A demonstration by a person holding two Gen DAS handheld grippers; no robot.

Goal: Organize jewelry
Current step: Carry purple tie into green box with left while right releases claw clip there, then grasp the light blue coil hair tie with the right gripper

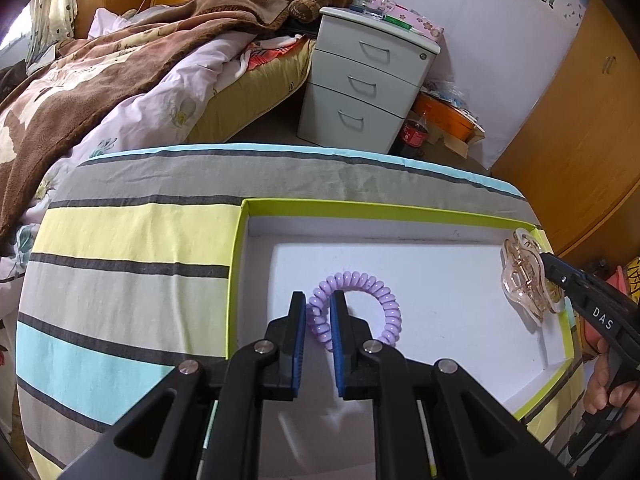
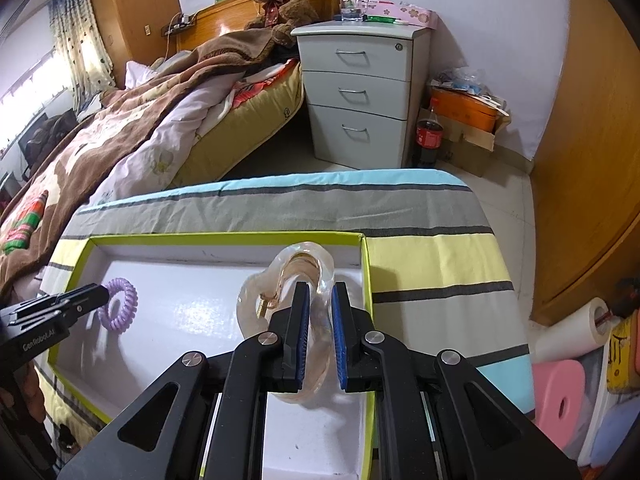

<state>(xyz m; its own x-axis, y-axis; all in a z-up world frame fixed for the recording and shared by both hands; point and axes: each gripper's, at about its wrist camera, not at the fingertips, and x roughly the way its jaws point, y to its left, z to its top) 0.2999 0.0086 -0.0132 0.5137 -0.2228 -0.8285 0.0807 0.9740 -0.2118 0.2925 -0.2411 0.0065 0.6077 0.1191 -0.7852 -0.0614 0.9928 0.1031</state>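
A shallow white box with a lime-green rim [image 1: 360, 206] lies on the striped cloth. My left gripper [image 1: 318, 298] is shut on a purple spiral hair tie [image 1: 384, 292], pinching its left side just above the box floor; the loop stands upright. In the right wrist view the same hair tie [image 2: 124, 300] hangs from the left gripper [image 2: 102, 292] at the box's left. My right gripper [image 2: 319, 288] is shut on a clear, amber-tinted hair claw clip [image 2: 280, 276] over the box's right end. From the left wrist view, the claw clip [image 1: 524, 276] sits by the right rim.
The striped cloth [image 2: 432, 256] covers a small table. Behind it are a bed with a brown blanket [image 2: 132, 120], a grey drawer unit [image 2: 360, 92] and a cola bottle [image 2: 429, 136]. A wooden wardrobe [image 2: 588, 160], pink stool [image 2: 560, 388] and paper roll [image 2: 576, 332] stand right.
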